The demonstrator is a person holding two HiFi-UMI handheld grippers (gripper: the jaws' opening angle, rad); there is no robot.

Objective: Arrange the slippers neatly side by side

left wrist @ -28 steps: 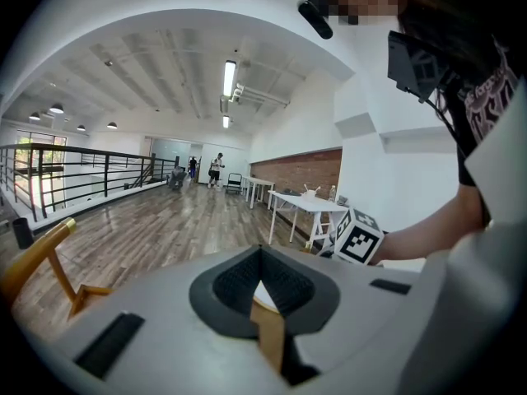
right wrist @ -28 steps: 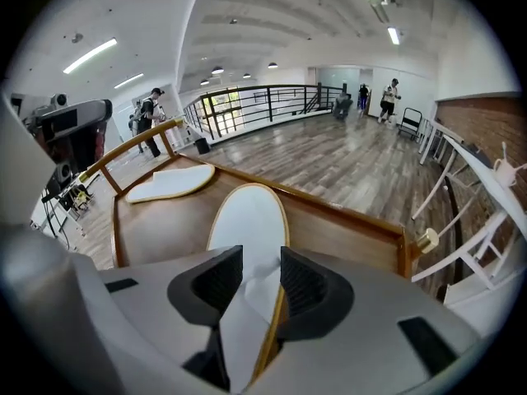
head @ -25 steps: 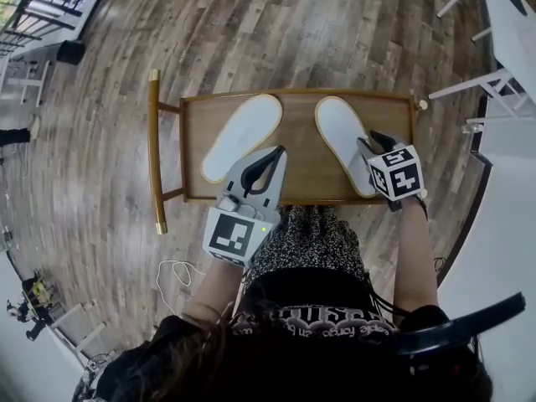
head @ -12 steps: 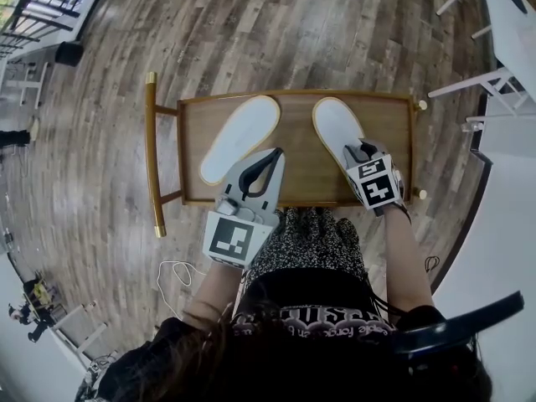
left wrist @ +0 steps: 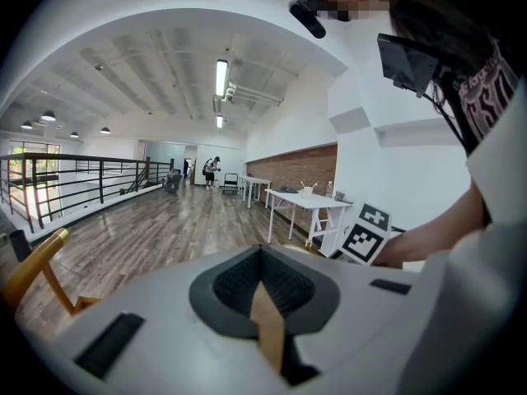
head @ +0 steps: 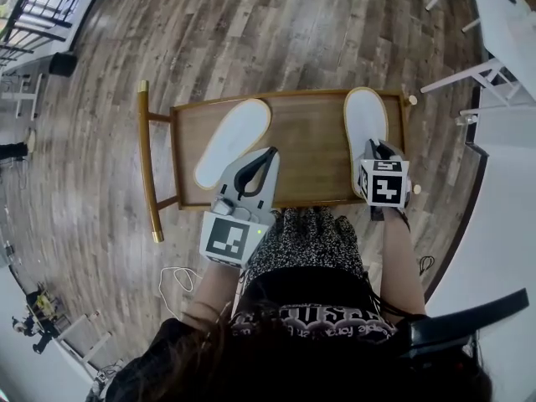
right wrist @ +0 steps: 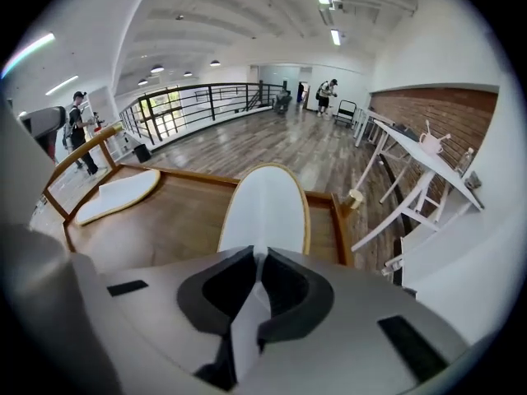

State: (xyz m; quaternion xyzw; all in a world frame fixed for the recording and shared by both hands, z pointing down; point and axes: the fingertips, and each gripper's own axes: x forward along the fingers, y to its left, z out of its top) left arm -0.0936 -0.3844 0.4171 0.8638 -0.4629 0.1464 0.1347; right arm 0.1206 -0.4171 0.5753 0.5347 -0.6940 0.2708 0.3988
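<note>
- Wooden desk (head: 310,141) with a raised rim, standing on a plank floor (head: 251,32); two white slippers lie on it.
- Left slipper (head: 233,141) on the desk's left half; it lies at a slant, far end toward the middle, near end toward the left rim; no gripper holds it.
- Right slipper (head: 366,120) close along the right rim, pointing straight away from us, roughly in line with that rim.
- Bare wood between the two; they lie well apart and at different angles, not side by side.
- Right gripper (head: 374,143) at the near end of the right slipper; its fingers (right wrist: 296,295) are closing, with the slipper's white near edge caught between them; the right gripper view shows the pads pinching that edge, the rest of the slipper stretching ahead.
- Left gripper (head: 272,151) over the desk's near side, just beside the left slipper's near end; we cannot tell whether it touches it.
- Its fingers (left wrist: 300,290) are clenched tight together; the left gripper view looks up and out across the room.
</note>
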